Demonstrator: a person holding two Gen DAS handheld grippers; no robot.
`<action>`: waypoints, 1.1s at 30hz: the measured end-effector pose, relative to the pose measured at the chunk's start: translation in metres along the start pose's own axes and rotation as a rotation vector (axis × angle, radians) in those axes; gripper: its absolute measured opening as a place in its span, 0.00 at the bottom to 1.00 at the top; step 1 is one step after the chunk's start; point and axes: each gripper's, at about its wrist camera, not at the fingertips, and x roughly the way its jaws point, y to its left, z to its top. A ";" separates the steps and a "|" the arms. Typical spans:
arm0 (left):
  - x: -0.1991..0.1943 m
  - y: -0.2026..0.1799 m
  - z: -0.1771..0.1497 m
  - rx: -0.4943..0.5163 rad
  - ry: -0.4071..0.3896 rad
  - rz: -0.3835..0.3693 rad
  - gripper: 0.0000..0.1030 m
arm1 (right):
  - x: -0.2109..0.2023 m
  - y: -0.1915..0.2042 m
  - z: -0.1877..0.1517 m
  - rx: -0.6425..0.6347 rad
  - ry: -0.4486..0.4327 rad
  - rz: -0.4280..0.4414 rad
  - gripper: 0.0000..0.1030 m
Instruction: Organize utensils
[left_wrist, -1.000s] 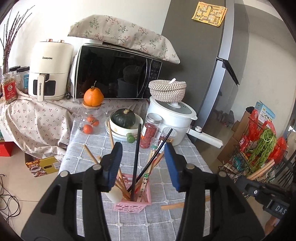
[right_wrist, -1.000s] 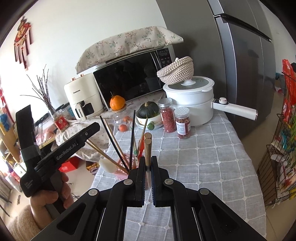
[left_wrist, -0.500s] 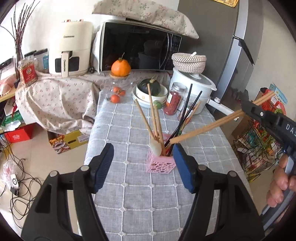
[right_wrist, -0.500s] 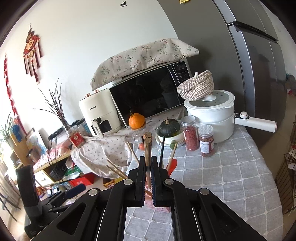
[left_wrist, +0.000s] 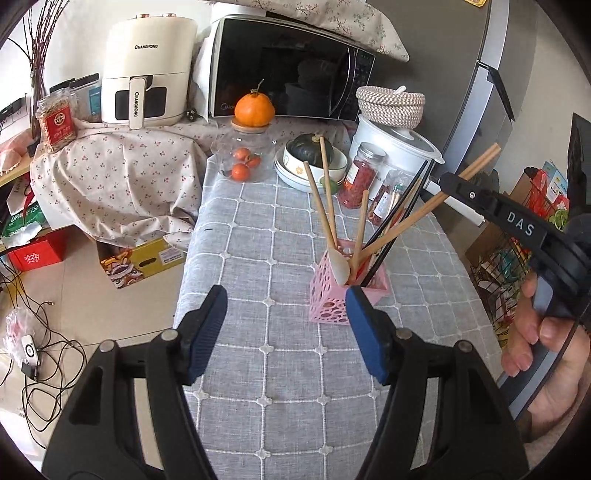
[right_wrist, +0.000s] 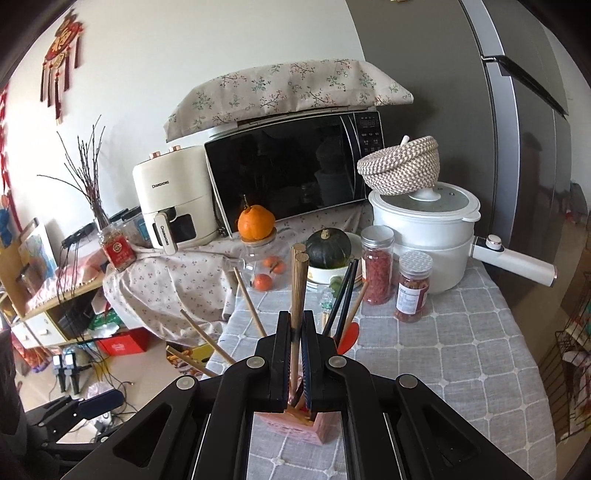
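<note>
A pink perforated holder (left_wrist: 328, 306) stands on the grey checked tablecloth (left_wrist: 258, 236), holding wooden and black chopsticks and a pale spoon (left_wrist: 340, 266). My right gripper (right_wrist: 297, 332) is shut on a pair of wooden chopsticks (right_wrist: 298, 280). In the left wrist view they slant down from my right gripper (left_wrist: 448, 182) into the holder. The holder (right_wrist: 321, 428) sits just under the right jaws. My left gripper (left_wrist: 286, 325) hovers in front of the holder, open, with nothing between its blue pads (left_wrist: 207, 328).
Behind the holder stand a bowl with a green squash (left_wrist: 314, 158), two red-filled jars (left_wrist: 360, 177), a white pot (left_wrist: 391, 147) and a glass jar of oranges (left_wrist: 245, 162). The table's left edge (left_wrist: 192, 240) drops to a cluttered floor. A hand (left_wrist: 535, 354) holds the right gripper.
My left gripper has drawn back from the holder, tipped downward and opened wider. My right gripper has carried the wooden chopsticks over the holder, and their lower ends now sit in it.
</note>
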 end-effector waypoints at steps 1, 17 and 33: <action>0.001 0.001 0.000 -0.002 0.004 0.000 0.65 | 0.001 0.003 0.000 -0.017 -0.005 -0.004 0.05; 0.007 -0.001 -0.002 -0.013 0.036 -0.012 0.65 | 0.017 0.003 0.009 0.026 0.048 0.081 0.05; 0.009 -0.013 -0.009 -0.038 0.067 0.002 0.82 | -0.032 -0.035 0.002 0.117 0.046 0.167 0.59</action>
